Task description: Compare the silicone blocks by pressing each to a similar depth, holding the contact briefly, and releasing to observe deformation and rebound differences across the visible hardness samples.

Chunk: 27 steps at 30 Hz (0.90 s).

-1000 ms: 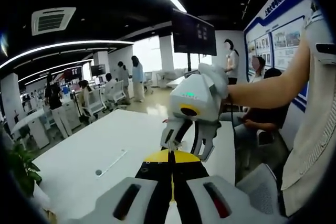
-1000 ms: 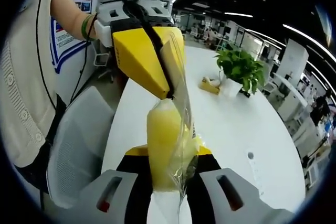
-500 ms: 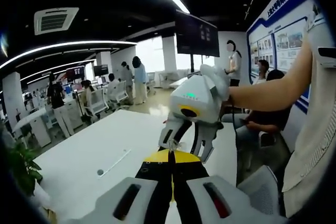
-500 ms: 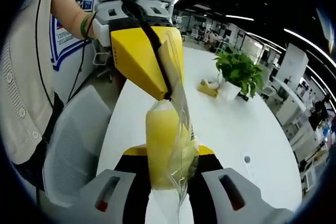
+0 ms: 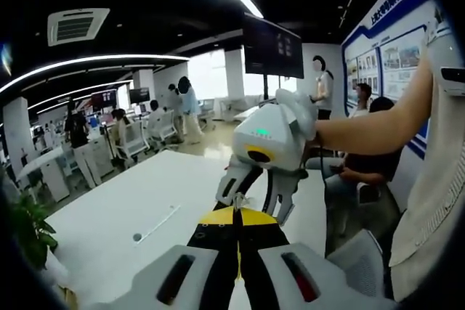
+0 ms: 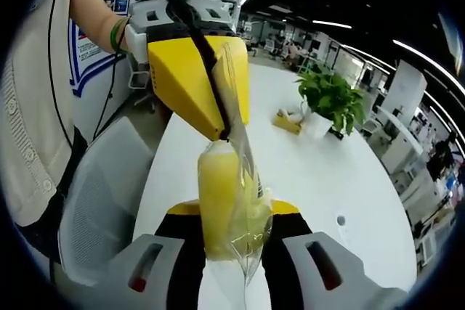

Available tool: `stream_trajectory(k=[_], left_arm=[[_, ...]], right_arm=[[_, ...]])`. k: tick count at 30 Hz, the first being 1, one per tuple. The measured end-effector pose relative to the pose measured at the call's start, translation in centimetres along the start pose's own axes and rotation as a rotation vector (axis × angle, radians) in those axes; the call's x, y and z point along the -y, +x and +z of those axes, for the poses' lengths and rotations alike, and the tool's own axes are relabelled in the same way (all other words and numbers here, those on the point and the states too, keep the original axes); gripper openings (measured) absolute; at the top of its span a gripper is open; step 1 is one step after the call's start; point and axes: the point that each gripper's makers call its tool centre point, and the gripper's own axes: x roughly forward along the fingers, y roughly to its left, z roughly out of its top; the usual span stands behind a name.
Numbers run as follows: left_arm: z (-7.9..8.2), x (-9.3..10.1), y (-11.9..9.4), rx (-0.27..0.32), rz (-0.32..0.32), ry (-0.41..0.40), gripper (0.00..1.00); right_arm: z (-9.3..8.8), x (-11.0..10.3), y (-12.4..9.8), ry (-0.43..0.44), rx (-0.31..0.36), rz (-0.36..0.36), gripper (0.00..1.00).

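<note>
Over the last second, little has changed for us: in the right gripper view the yellow silicone block (image 6: 221, 197), sealed in its clear plastic bag (image 6: 243, 234), has shifted only slightly between our right gripper (image 6: 231, 231) fingers, and the left gripper (image 6: 200, 81) is still pinching the bag's upper edge. We judge that we are still holding the sample in the air rather than pressing it, so the comparison has not moved forward. Our right fingers are narrowly parted and closed on the block, which is standing upright between them, above the near edge of the white counter (image 6: 312, 172). In the left gripper view our left gripper (image 5: 237, 217) fingers are meeting tip to tip on the thin bag film, with the right gripper (image 5: 256, 195) just beyond. A potted plant (image 6: 333, 97) is sitting farther along the counter, well apart.
</note>
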Motion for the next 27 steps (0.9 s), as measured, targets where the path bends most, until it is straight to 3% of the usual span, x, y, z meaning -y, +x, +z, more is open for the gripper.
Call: stream_trajectory(k=[9,19,25,27], left_arm=[[-0.7,-0.3,0.3,-0.005,0.003,-0.025,0.00],[-3.2,-0.9,1.0,-0.019,0.011,-0.160,0.00],[-4.7,-0.4,2.1,-0.042,0.006,-0.200,0.00],[-5.2,-0.4,2.5,-0.049,0.002,-0.212,0.00]], right_arm=[[-0.4,-0.1,0.3,0.002,-0.011,0.003,0.28],[-0.7,-0.3,0.2,0.052,0.010,0.014,0.33],[-1.2,0.1,-1.3,0.088,0.025,-0.044,0.39],[-1.7,0.4,-2.3,0.142,0.035,-0.088,0.40]])
